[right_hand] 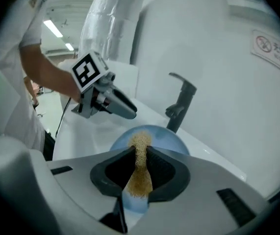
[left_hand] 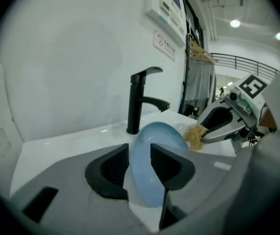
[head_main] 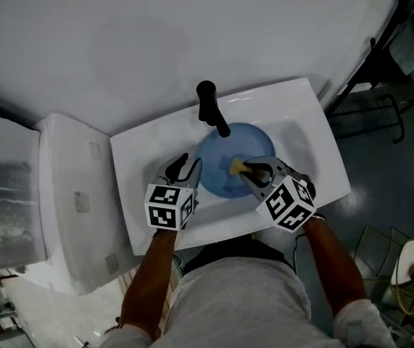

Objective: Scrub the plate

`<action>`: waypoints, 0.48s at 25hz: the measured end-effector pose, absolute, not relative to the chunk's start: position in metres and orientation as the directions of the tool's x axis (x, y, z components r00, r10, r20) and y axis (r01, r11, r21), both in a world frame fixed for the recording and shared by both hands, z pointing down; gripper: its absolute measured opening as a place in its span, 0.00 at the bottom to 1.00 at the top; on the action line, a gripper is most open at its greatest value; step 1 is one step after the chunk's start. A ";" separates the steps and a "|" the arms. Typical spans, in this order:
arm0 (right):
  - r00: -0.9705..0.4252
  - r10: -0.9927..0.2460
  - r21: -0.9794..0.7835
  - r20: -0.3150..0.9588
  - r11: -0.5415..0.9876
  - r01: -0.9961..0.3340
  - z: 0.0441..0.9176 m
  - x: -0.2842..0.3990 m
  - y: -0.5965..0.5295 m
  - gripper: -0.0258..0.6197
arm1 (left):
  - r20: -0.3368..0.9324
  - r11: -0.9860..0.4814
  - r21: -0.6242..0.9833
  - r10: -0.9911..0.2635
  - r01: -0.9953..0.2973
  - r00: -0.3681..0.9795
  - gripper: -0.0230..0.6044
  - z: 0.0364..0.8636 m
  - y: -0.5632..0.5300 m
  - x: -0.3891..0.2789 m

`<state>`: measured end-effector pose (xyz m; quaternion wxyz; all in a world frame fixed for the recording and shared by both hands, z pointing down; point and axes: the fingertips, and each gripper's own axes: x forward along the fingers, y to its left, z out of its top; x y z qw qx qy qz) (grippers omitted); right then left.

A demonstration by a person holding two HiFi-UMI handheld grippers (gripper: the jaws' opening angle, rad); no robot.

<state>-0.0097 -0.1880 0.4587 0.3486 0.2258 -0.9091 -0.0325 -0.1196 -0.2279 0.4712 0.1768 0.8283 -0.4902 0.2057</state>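
One pale blue plate (head_main: 217, 171) lay in the white sink (head_main: 309, 120), just in front of the black faucet (head_main: 212, 111), whose spout reached out over its far rim. Over the middle of the plate hung a tan, fibrous scrubber (head_main: 237, 167), pinched tight in the right claw (head_main: 250, 172). In the right gripper view that claw (right_hand: 140, 151) was closed on the scrubber (right_hand: 140, 173), which stuck out past the tips with the plate (right_hand: 168, 142) behind it. I could not tell whether the tuft touched the blue surface. At the plate's left edge stood the left claw (head_main: 186, 167) with its jaws apart. Its own view showed the claw (left_hand: 140, 151) open, with the plate's rim (left_hand: 142, 173) showing in the gap and neither pad pressing on it. From there the scrubber (left_hand: 194, 136) could be seen by the plate's far right side, at the tip of the right claw (left_hand: 203, 133), and the faucet (left_hand: 140, 102) rose upright behind. Each gripper carried a marker cube, one on the left (head_main: 169, 206) and one on the right (head_main: 288, 203), and the person's bare forearms ran back from them towards the near edge of the sink. A plain white wall (head_main: 156, 35) closed the scene behind the sink, with a small sign (left_hand: 165, 44) fixed to it.
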 end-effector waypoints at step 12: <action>-0.809 -0.575 -0.087 0.126 0.806 -0.586 0.334 0.002 -0.187 0.14 | 0.200 -0.540 0.108 -0.811 -0.835 0.551 0.18 0.346 -0.198 -0.096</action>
